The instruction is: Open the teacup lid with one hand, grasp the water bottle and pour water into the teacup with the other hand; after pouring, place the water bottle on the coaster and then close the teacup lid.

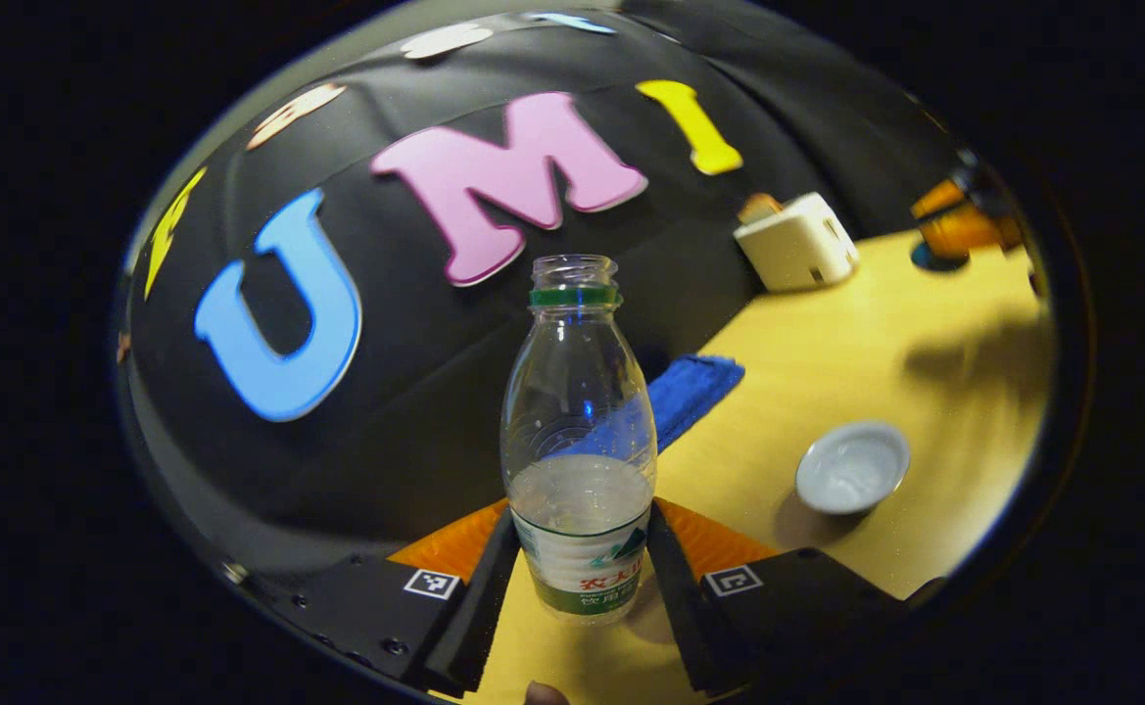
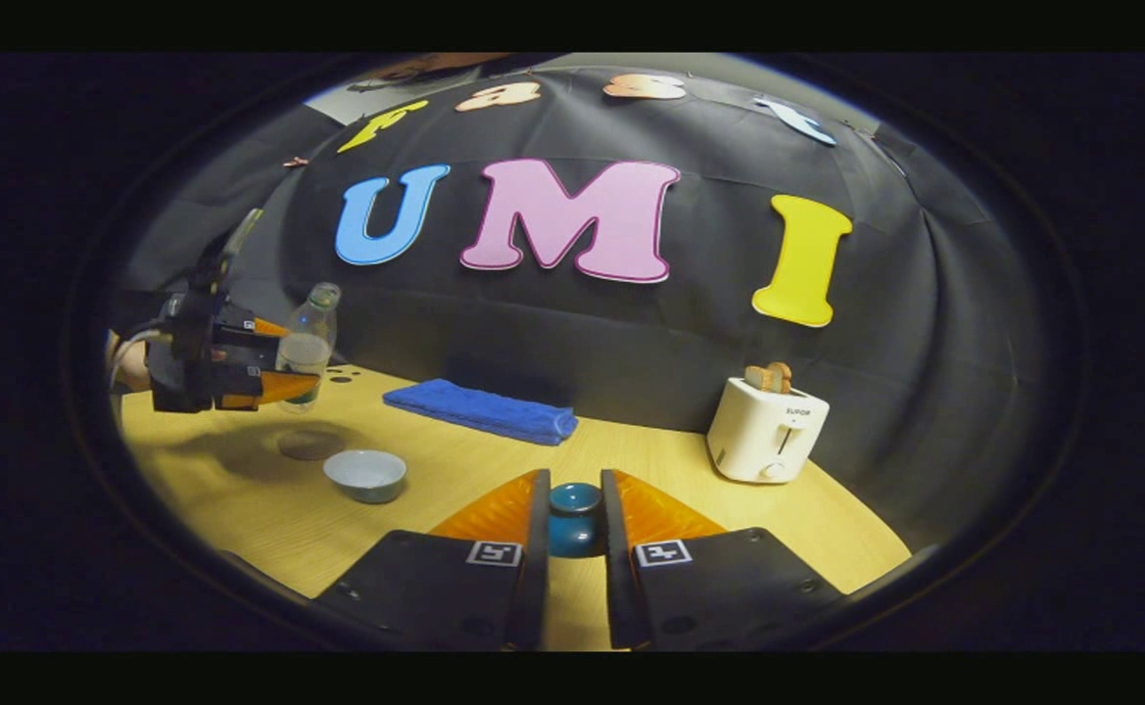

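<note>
A clear, uncapped water bottle (image 1: 580, 431) with a green neck ring, about a third full, stands upright between my left gripper's (image 1: 582, 534) fingers, which press on its labelled lower part. In the right gripper view that left gripper (image 2: 283, 360) holds the bottle (image 2: 314, 311) in the air over a round brown coaster (image 2: 310, 444). The open pale teacup (image 2: 366, 475) sits on the table to the right of the coaster, and it lies right of the bottle (image 1: 851, 468) in the left gripper view. My right gripper (image 2: 574, 485) is shut on the dark blue teacup lid (image 2: 574, 519).
A folded blue cloth (image 2: 482, 409) lies along the black back wall. A white toaster (image 2: 768, 431) holding toast stands at the right rear. The wooden table (image 2: 454, 490) has a curved front edge. The right gripper (image 1: 959, 230) is far off beyond the toaster (image 1: 797, 242).
</note>
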Demonstrator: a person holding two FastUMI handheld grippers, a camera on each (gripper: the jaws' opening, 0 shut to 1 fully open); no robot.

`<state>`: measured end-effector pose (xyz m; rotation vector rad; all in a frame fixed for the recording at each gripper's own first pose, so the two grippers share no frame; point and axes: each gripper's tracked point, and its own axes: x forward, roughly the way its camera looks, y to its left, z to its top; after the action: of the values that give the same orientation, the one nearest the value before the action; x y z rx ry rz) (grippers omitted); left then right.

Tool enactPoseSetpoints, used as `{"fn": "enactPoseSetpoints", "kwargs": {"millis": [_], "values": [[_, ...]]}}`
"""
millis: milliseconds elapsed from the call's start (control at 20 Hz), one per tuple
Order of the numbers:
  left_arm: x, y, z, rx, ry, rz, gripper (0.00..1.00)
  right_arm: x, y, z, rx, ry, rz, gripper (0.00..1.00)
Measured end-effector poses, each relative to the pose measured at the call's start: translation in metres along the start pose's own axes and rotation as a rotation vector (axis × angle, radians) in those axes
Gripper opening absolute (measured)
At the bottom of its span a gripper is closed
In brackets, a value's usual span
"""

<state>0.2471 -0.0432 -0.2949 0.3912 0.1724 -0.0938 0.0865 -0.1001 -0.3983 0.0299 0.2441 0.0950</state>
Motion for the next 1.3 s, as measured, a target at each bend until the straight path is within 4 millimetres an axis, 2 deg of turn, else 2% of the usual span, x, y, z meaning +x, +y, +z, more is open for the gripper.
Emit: {"fn": "enactPoseSetpoints", "kwargs": {"millis": [200, 400, 450, 500, 550, 600, 650, 700, 750, 800, 850, 1000, 1050, 1100, 1150, 1250, 1300], "values": [[0.001, 0.004, 0.005, -0.339, -0.036, -0.026, 0.76, 0.002, 0.005, 0.002, 0.0, -0.002, 0.001, 0.32], [0.007, 0.002, -0.02, -0.461, -0.007, -0.01, 0.76, 0.002, 0.008, 0.002, -0.001, -0.001, 0.007, 0.32], [0.009, 0.001, -0.026, -0.48, 0.004, -0.009, 0.76, 0.002, 0.009, 0.002, -0.002, 0.0, 0.008, 0.27], [0.01, 0.001, -0.031, -0.497, 0.013, -0.006, 0.76, 0.003, 0.009, 0.002, -0.005, -0.001, 0.009, 0.32], [0.012, -0.001, -0.034, -0.511, 0.018, -0.006, 0.76, 0.002, 0.009, 0.002, -0.007, 0.001, 0.01, 0.32], [0.013, -0.002, -0.035, -0.522, 0.019, -0.011, 0.77, 0.003, 0.01, 0.002, -0.007, 0.002, 0.012, 0.27], [0.013, -0.005, -0.037, -0.529, 0.022, -0.02, 0.77, 0.003, 0.009, 0.002, -0.008, 0.003, 0.013, 0.32], [0.014, -0.006, -0.04, -0.531, 0.033, -0.022, 0.77, 0.002, 0.01, 0.003, -0.008, 0.002, 0.014, 0.32], [0.016, -0.008, -0.042, -0.53, 0.042, -0.023, 0.8, 0.002, 0.01, 0.003, -0.009, 0.001, 0.014, 0.27], [0.015, -0.008, -0.042, -0.526, 0.044, -0.022, 0.8, 0.002, 0.01, 0.004, -0.009, -0.001, 0.015, 0.32], [0.017, -0.008, -0.043, -0.519, 0.044, -0.016, 0.81, 0.002, 0.011, 0.003, -0.008, -0.001, 0.016, 0.32], [0.015, -0.013, -0.043, -0.503, 0.053, -0.021, 0.93, 0.001, 0.012, 0.004, -0.003, 0.0, 0.022, 0.32], [0.015, -0.015, -0.044, -0.507, 0.058, -0.027, 0.89, 0.001, 0.014, 0.005, -0.002, -0.001, 0.026, 0.32], [0.014, -0.017, -0.045, -0.513, 0.063, -0.032, 0.9, 0.001, 0.016, 0.005, -0.002, -0.001, 0.028, 0.28], [0.013, -0.017, -0.048, -0.519, 0.067, -0.03, 0.9, 0.001, 0.018, 0.005, -0.002, -0.002, 0.033, 0.32], [0.012, -0.017, -0.05, -0.529, 0.073, -0.028, 0.9, 0.002, 0.02, 0.006, 0.0, -0.002, 0.038, 0.32], [0.011, -0.017, -0.05, -0.531, 0.074, -0.025, 0.9, 0.002, 0.023, 0.007, 0.005, -0.002, 0.042, 0.28]]}}
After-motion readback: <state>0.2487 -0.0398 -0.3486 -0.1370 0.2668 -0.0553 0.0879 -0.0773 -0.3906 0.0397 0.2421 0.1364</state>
